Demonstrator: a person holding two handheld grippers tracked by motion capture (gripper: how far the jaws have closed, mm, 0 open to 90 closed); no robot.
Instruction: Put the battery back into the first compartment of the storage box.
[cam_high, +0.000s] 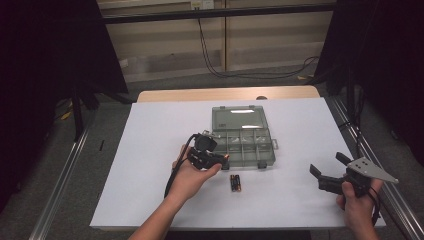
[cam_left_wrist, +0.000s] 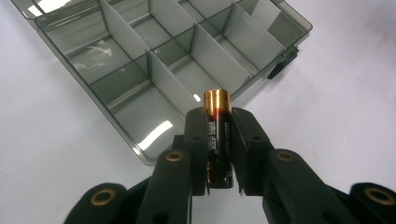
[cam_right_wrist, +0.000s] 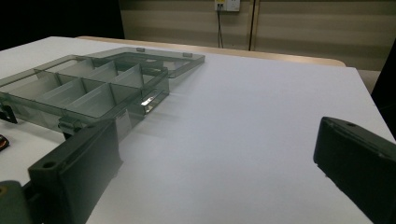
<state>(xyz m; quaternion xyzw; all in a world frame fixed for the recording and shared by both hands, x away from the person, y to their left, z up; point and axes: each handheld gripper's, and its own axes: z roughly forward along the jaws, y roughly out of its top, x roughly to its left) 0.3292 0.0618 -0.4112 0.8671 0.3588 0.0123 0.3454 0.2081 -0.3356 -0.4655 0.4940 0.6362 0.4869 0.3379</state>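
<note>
Left tongs pinch a battery beside the organizer box; right tongs gape, resting low.

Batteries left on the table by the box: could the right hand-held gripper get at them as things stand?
Probably yes. The right hand-held gripper is open and holds nothing, and bare table lies between it and the batteries. The left hand-held gripper, shut on a battery, is beside the box, clear of that path.

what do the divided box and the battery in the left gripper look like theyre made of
Box: likely smoke-tinted clear plastic, glossy; the table shows through and highlights glint on it.
Battery: apparently metal; shiny copper-coloured top, black printed wrap, clamped in the left gripper.
</note>
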